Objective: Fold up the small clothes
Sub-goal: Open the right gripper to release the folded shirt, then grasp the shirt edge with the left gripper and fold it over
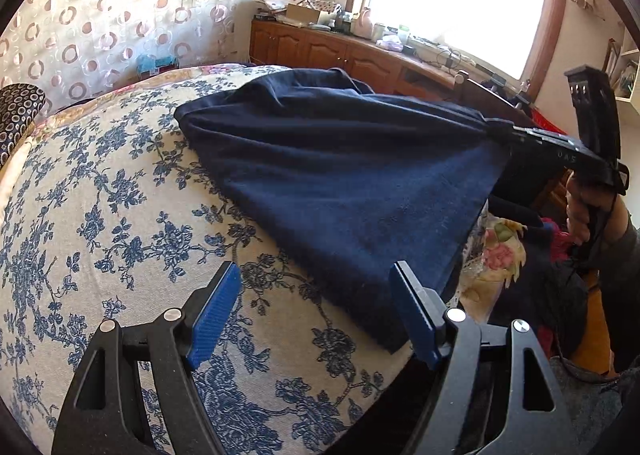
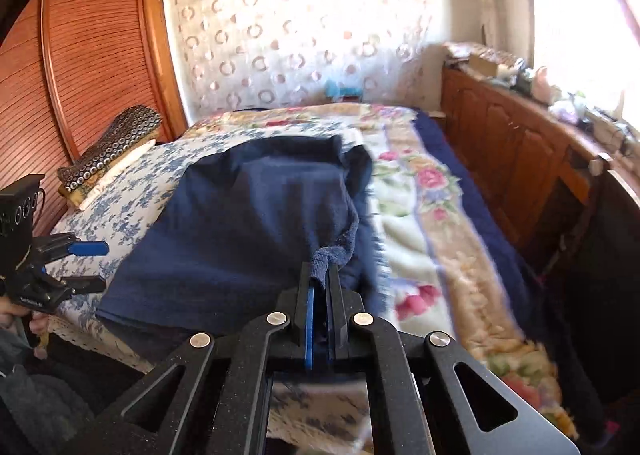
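Observation:
A dark navy garment (image 1: 340, 183) lies spread on the bed's blue-flowered cover (image 1: 100, 215). My right gripper (image 1: 494, 126) is shut on one corner of it and lifts that corner above the bed's right side, so the cloth stretches up to it. In the right wrist view the pinched fabric (image 2: 326, 263) sits between the shut blue pads of my right gripper (image 2: 320, 275). My left gripper (image 1: 316, 275) is open and empty, just above the garment's near edge. It also shows in the right wrist view (image 2: 90, 267) at the far left, jaws apart.
A floral blanket (image 2: 432, 215) covers the bed's right half. A wooden cabinet (image 1: 320, 51) with clutter runs under the window. A wooden headboard (image 2: 88, 55) and a dotted pillow (image 2: 116, 143) stand at the bed's head. Clothes (image 1: 560, 287) are piled beside the bed.

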A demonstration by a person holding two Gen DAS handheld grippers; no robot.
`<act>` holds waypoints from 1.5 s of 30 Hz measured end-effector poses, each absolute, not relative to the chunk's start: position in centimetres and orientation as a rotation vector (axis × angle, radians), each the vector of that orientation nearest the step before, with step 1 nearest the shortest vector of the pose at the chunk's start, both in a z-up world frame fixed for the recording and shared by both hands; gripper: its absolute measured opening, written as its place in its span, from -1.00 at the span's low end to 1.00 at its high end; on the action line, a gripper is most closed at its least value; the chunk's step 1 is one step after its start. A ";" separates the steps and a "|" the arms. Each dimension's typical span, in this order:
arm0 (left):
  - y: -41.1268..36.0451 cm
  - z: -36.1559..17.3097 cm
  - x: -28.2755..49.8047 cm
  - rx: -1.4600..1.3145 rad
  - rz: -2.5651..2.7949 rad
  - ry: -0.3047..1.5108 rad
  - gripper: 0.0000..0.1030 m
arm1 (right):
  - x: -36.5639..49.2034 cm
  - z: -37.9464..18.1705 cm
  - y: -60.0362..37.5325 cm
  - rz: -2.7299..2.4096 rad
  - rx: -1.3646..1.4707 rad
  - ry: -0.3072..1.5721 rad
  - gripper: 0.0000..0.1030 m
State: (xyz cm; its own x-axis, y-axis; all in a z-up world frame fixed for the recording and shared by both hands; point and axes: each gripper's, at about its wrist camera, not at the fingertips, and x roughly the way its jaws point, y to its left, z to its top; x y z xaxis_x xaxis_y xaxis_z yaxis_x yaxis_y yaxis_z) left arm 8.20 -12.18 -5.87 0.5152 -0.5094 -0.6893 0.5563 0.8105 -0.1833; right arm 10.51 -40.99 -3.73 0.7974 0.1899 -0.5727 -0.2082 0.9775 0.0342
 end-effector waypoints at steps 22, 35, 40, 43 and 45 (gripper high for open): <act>-13.8 -7.3 7.3 0.072 -0.687 0.862 0.32 | 11.9 -8.6 -42.0 0.146 0.055 0.722 0.03; -15.2 -7.6 6.5 0.095 -0.751 0.880 -0.65 | 12.6 -8.0 -41.3 0.138 0.006 0.707 0.04; -15.1 -4.1 6.6 0.074 -0.778 0.791 -0.75 | 10.9 -6.2 -40.5 0.164 -0.025 0.620 0.25; -15.0 -1.3 7.7 0.037 -0.798 0.746 -0.76 | 9.5 -4.8 -39.3 0.252 -0.024 0.578 0.37; -15.5 0.3 8.7 0.046 -0.806 0.721 -0.76 | 8.8 -4.1 -38.1 0.324 -0.027 0.560 0.44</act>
